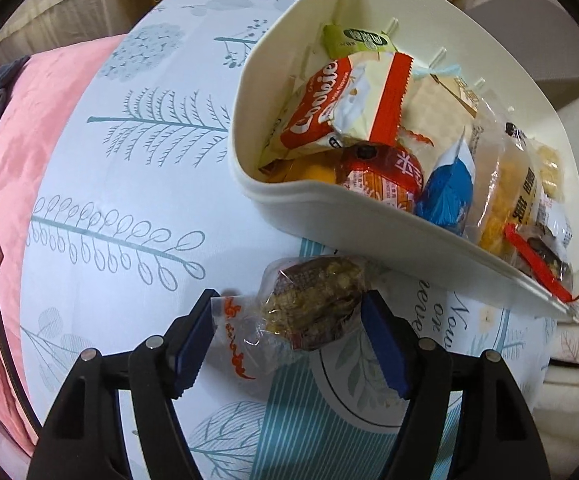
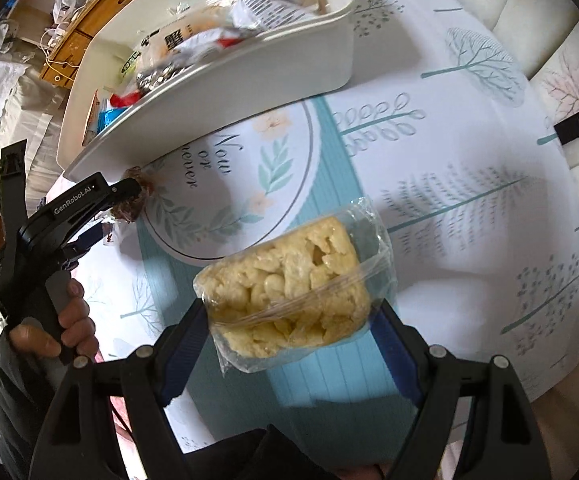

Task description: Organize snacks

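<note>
Left claw (image 1: pixel 287 330): jaws stand apart, released. A dark brown nutty snack bar in clear wrap (image 1: pixel 315 304) lies on the worktop between the blue pads (image 1: pixel 193 344). The right pad sits just beside the bar's end; I cannot tell whether it touches. The left pad sits at the loose wrapper edge with the orange print.

Right claw (image 2: pixel 289 328): clenched on a pale yellow puffed-rice block in clear plastic wrap (image 2: pixel 285 296). Both blue pads (image 2: pixel 183 354) bear on the block's sides, and the block hangs clear of the worktop.

White plastic bin (image 1: pixel 289 204): ahead of the left claw and to its right, its near wall just past the brown bar. In the right wrist view it stands ahead and to the left, well apart from the right claw.

Bin contents: a red and white cookie packet (image 1: pixel 321 108), a green sachet (image 1: pixel 359 40), a blue packet (image 1: pixel 447 188), a red-wrapped round snack (image 1: pixel 381 176) and further clear-wrapped pieces.

Worktop (image 1: pixel 129 184): covered by a white cloth printed with teal trees and leaves.

Person: a hand (image 2: pixel 63 322) grips the left claw's handle, seen to the left of the right claw.
</note>
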The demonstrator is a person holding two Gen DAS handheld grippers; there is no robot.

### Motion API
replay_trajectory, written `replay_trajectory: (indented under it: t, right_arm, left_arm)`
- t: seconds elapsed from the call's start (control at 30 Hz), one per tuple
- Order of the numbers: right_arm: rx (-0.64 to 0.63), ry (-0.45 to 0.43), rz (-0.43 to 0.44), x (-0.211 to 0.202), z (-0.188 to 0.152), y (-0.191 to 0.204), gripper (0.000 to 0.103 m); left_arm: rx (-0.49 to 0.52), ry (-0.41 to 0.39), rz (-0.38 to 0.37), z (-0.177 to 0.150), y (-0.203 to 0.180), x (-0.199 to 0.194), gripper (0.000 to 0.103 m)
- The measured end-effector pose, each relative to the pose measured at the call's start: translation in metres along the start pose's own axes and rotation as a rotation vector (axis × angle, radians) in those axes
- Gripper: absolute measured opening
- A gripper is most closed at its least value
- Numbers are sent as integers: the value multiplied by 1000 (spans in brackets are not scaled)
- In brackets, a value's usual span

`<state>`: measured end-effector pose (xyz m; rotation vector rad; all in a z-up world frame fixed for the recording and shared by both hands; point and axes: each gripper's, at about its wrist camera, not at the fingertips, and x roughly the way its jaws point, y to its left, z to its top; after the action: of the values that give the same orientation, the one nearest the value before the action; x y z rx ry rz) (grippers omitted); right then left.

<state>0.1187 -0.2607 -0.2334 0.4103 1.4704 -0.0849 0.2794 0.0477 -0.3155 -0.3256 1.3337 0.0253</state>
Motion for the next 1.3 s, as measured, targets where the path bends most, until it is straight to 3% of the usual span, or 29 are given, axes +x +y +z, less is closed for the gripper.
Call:
replay_trajectory:
  t: [0.23, 0.3, 0.4, 0.5, 0.67, 0.83, 1.1, 1.3]
  right_arm:
    - [-38, -33, 7, -9, 4, -6, 81]
    - [-44, -46, 9, -16, 9, -13, 81]
    - [-47, -66, 15, -23, 16, -21, 81]
    - [-53, -81, 23, -32, 23, -28, 81]
    - [-70, -110, 39, -45, 34, -35, 81]
    - [-101, -143, 41, -59, 45, -40, 81]
    - [-165, -222, 57, -78, 63, -31, 81]
    - [-247, -302, 72, -88, 69, -16, 81]
  left_arm:
    - [-44, -45, 21, -16, -13, -5, 65]
    - [-51, -71, 20, -24, -13, -16, 52]
    - [-57, -67, 27, -34, -18, -20, 48]
    - [-65, -72, 51, -42, -23, -24, 32]
    - [-126, -57, 32, -60, -20, -31, 30]
    - [-144, -81, 10, -63, -19, -48, 7]
    - [-153, -90, 1, -65, -27, -76, 3]
    - [-146, -146, -14, -60, -27, -112, 2]
